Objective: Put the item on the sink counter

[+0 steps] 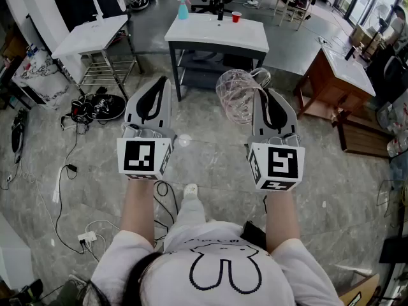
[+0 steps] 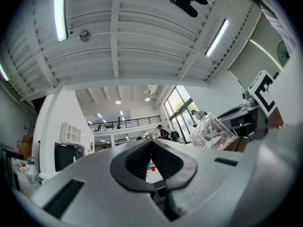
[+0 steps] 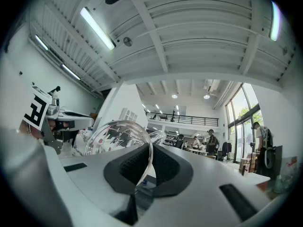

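Grey floor tiles lie btwn you and the goal. Your right gripper is clamped on the thin wall of the clear glass jug, held in mid-air. The left gripper is closed w/ nothing in it. It's a rim pinch, so keep the wrist steady. Walk to the white sink counter ahead & set down on bare top, clear of the spray bottle & red cup.

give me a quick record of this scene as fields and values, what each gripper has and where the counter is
left gripper: jaws together, nothing between them
right gripper: shut on the rim of a glass jug
jug state: clear, has a handle, carried in the air
sink counter: white top, ahead of the person across the floor
on the counter: blue spray bottle, red cup
task state: jug not yet on the counter
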`<state>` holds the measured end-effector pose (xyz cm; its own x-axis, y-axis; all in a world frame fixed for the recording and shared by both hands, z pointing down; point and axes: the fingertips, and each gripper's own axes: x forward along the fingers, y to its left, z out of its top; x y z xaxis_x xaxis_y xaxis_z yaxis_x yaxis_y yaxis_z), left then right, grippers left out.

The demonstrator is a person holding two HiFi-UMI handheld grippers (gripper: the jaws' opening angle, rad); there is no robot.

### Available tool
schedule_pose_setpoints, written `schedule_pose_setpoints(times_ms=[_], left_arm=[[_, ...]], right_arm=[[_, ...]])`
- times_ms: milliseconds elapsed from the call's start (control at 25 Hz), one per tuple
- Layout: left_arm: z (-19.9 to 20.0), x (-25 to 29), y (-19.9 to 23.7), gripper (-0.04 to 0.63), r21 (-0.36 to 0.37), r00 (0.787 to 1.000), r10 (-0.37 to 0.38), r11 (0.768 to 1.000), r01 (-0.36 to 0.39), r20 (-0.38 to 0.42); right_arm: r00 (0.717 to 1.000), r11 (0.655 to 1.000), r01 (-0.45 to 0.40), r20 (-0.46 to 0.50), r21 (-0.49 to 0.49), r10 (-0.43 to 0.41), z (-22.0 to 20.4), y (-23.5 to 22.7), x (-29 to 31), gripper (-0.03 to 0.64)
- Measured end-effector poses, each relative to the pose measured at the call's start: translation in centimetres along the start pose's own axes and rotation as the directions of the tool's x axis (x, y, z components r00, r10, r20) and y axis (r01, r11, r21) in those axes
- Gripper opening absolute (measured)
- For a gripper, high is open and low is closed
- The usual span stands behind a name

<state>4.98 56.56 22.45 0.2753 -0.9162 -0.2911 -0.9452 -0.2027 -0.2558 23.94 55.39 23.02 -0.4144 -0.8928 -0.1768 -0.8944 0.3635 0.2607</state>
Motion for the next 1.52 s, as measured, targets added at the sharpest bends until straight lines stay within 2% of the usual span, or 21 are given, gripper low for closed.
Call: schedule_pose_setpoints(times_ms=[280,640,800,1080,1200,1520], left_arm=[[-0.6,2.3,1.6,0.011,0.001,1.0,0.011,1.0,-0.011,0.01],[-4.0,9.5,6.0,0.011,-0.002,1.0,0.002,1.0,-0.002,0.007],[-6.1,12.8,9.0,0.011,-0.012,1.0,-0.005,1.0,0.005,0.001],[-9.5,17.8,14.6,0.011,-0.023,1.0,-0.029,0.999,0.028,-0.01],[-10.8,19.2,16.3,0.011,-0.036,1.0,-0.026,0.999,0.026,-0.014],[-13.5,21.3,18.2,0.011,-0.063,0.999,-0.027,0.998,0.026,-0.021]], right_arm=[[1.0,0.999,-0.02,0.017,-0.04,0.021,-0.5,-1.8,2.3,0.041],[0.999,0.999,-0.04,-0.006,0.017,0.04,-3.2,-3.8,10.4,0.041],[0.999,1.0,-0.014,-0.038,-0.009,0.014,-4.5,-4.3,14.8,0.041],[0.995,0.998,0.068,-0.076,0.002,-0.068,-6.1,-4.6,21.5,0.041],[0.994,0.997,0.078,-0.075,0.029,-0.075,-6.4,-4.4,23.4,0.041],[0.992,0.996,0.088,-0.095,0.026,-0.085,-7.9,-4.2,26.3,0.041]])
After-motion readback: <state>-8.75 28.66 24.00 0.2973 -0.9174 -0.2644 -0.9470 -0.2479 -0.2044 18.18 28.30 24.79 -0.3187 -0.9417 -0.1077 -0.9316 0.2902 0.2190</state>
